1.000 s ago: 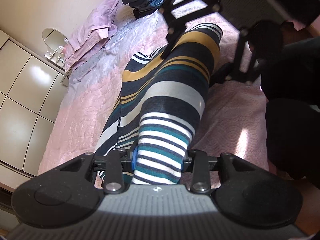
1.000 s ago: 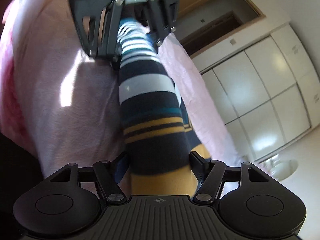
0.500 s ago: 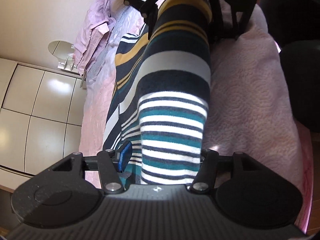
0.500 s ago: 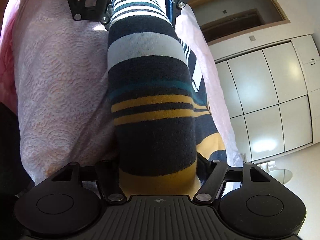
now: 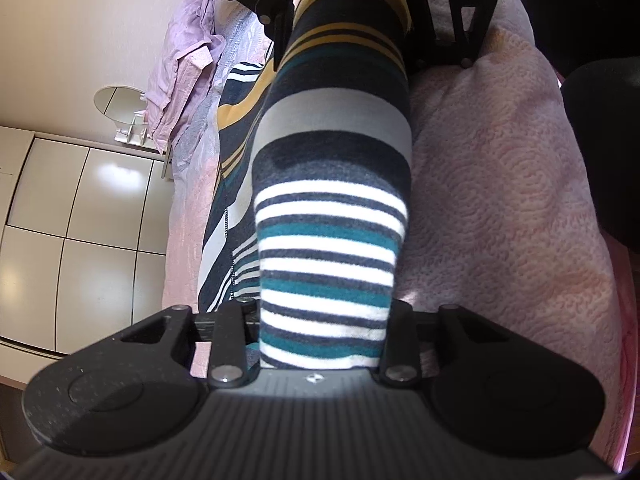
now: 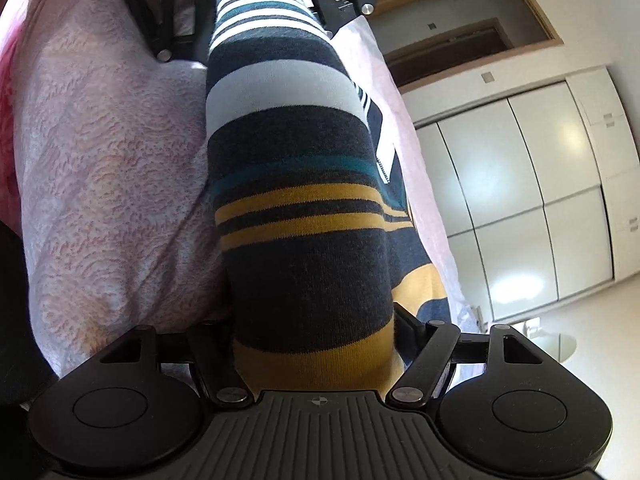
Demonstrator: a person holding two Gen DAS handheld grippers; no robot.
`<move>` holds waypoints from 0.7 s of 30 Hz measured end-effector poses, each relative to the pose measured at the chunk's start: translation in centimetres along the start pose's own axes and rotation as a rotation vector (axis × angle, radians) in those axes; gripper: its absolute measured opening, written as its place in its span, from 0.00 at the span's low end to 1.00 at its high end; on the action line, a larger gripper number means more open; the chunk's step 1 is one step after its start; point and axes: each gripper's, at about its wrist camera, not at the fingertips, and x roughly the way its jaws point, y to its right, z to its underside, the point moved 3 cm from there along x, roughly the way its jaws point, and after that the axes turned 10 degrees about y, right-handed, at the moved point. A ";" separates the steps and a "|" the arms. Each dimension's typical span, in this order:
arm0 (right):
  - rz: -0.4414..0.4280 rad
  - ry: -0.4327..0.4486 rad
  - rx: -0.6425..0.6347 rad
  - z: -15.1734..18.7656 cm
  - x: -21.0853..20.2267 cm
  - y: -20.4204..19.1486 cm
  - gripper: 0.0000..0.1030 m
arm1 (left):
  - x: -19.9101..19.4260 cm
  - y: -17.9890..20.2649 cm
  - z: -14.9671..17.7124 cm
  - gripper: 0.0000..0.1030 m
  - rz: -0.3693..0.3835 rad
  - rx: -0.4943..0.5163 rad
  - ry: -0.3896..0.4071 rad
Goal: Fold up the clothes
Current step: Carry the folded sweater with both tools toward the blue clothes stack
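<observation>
1. No readable text, brand, number or label is shown in either view.
2. Only a small round crosshair mark is seen, printed on each claw body at its front edge; it is repeated in the right view.

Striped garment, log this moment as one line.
step: fold | left gripper: shut on striped garment | right gripper: shut on striped garment | garment: stretched between grippers over pink bedspread

Glossy white wardrobe doors, sunlit.
</observation>
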 end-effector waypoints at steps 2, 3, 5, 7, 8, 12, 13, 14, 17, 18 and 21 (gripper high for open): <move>0.004 -0.001 -0.020 0.0 0.1 0.3 0.59 | -0.4 -0.7 0.0 0.23 0.007 0.017 0.012; 0.005 -0.002 -0.027 0.0 0.1 0.5 0.57 | -0.7 -1.0 0.0 0.22 0.010 0.026 0.017; 0.010 -0.003 -0.032 -0.1 -0.2 1.2 0.52 | -1.2 -2.0 -0.1 0.22 0.002 0.050 0.028; 0.023 0.001 -0.027 -0.4 -0.6 2.6 0.50 | -1.8 -3.4 -0.5 0.22 -0.022 0.080 0.037; 0.035 0.004 -0.023 -0.7 -0.8 3.6 0.50 | -2.1 -4.1 -0.6 0.22 -0.035 0.095 0.041; 0.094 0.010 -0.008 -1.8 -2.1 7.6 0.49 | -3.9 -6.6 -1.7 0.22 -0.110 0.095 0.067; 0.109 0.013 -0.005 -2.1 -2.6 8.3 0.48 | -4.4 -6.9 -1.9 0.22 -0.123 0.086 0.076; 0.123 0.016 -0.007 -2.2 -3.0 9.0 0.48 | -4.9 -7.2 -2.2 0.22 -0.135 0.076 0.084; 0.142 0.015 -0.007 -2.7 -4.7 10.1 0.48 | -5.9 -7.3 -3.1 0.22 -0.147 0.068 0.108; 0.143 0.010 -0.008 -2.8 -5.4 10.3 0.48 | -6.2 -7.2 -3.3 0.22 -0.148 0.071 0.116; 0.147 -0.006 -0.008 -2.7 -7.4 10.8 0.48 | -6.4 -7.6 -4.4 0.22 -0.154 0.080 0.143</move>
